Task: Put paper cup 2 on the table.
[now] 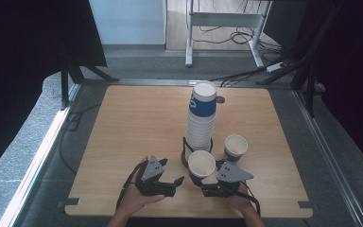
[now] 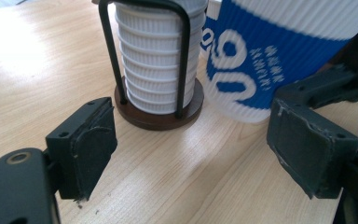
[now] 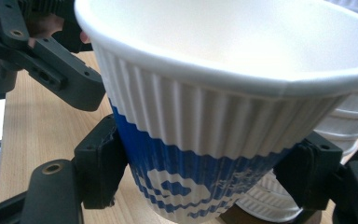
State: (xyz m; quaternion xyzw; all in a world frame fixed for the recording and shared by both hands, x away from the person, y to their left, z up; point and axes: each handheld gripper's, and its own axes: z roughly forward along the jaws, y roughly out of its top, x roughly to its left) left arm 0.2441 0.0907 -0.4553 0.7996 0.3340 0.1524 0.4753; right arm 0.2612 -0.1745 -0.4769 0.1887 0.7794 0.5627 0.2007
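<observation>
We've got the right gripper [image 3: 200, 186] clamped on a blue-and-white paper cup [image 3: 223, 116], which sits just off the cup stack [image 1: 201, 120] in its wire holder. Our left gripper [image 2: 191, 154] hangs part open, holding nothing, bare bench [image 2: 37, 70] ahead.

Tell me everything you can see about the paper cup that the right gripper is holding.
The paper cup is white inside and empty, with a rolled rim. Its ribbed outer sleeve is white at the top and blue below with white print. It stands upright, open end up, slightly tilted in the right gripper view. The right gripper clamps its lower blue part from both sides. It sits near the table's front edge, just in front of the tall cup stack in its wire holder, with a second loose cup to its right.
</observation>
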